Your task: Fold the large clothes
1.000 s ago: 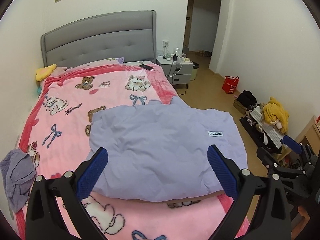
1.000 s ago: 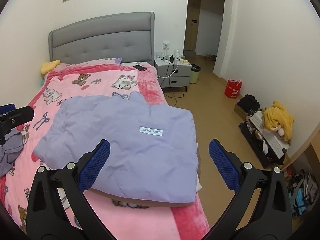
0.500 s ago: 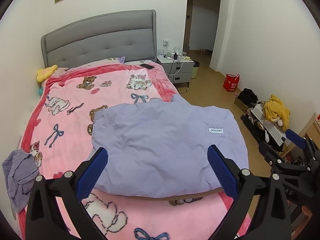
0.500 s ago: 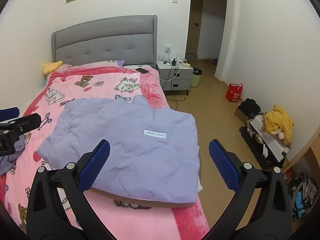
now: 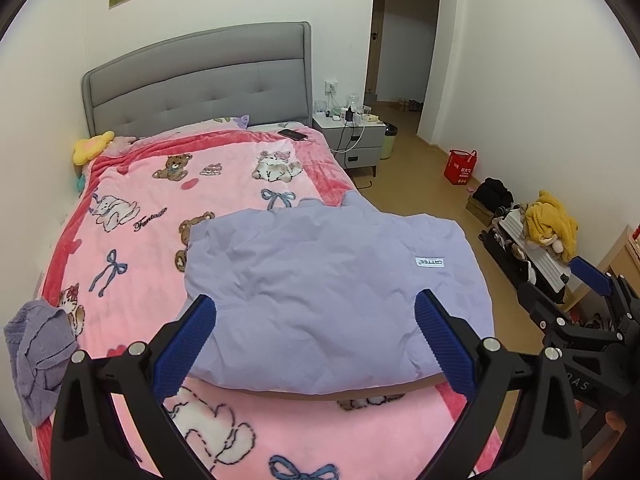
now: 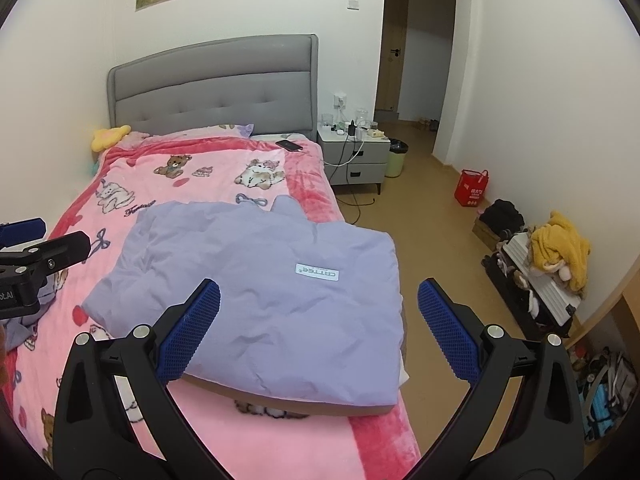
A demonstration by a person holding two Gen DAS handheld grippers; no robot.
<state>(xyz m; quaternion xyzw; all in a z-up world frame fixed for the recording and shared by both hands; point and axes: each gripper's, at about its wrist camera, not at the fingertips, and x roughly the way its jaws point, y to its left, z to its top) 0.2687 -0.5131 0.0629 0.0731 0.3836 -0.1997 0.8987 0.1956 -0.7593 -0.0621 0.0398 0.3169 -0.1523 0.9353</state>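
A lavender padded garment [image 5: 328,296] lies folded into a thick block near the foot of the bed, a small white label [image 5: 428,263] on top. The right wrist view shows the same garment [image 6: 260,300] and label [image 6: 317,272]. My left gripper [image 5: 316,344] hovers open above its near edge, blue pads wide apart, nothing between them. My right gripper [image 6: 318,328] is open too, held above the garment's near right part. Each gripper shows in the other's view: the right gripper [image 5: 592,300] at the right edge, the left gripper [image 6: 36,256] at the left edge.
A pink cartoon blanket [image 5: 140,208] covers the bed below a grey headboard [image 5: 200,84]. A small purple knit garment [image 5: 36,356] lies at the bed's left edge. A nightstand [image 6: 356,152], a red bag [image 6: 472,188] and a pile with a yellow plush [image 6: 560,248] stand along the floor at right.
Both grippers have pulled back and risen slightly from the folded garment, staying open. The garment has not moved.
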